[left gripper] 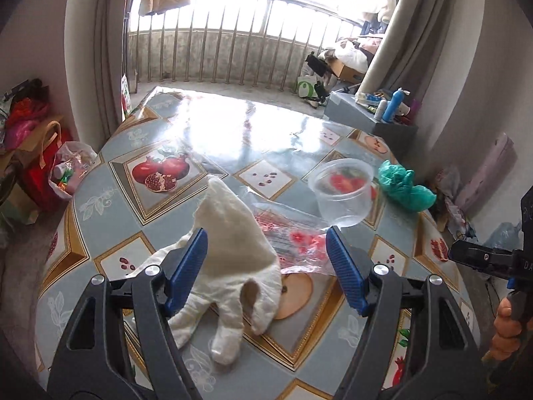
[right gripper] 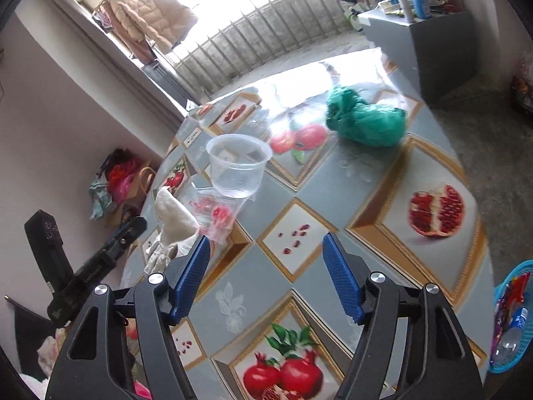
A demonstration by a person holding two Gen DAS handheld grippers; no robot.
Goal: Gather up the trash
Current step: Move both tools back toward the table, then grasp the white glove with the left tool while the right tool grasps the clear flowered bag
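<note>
Left gripper (left gripper: 266, 250) spread wide, nothing pinched. White cloth glove (left gripper: 233, 253) low in the left wrist frame, between and under the pads, nearer the left one; long axis from lower centre toward upper left; soft, limp, woven. Just beyond, crinkled clear wrapper (left gripper: 296, 236), then rigid clear plastic cup (left gripper: 343, 190), then crumpled green bag (left gripper: 403, 186) at right. Right gripper (right gripper: 266, 260) likewise spread, empty, over bare glossy tablecloth (right gripper: 333, 200); left hand nearer the glove.
</note>
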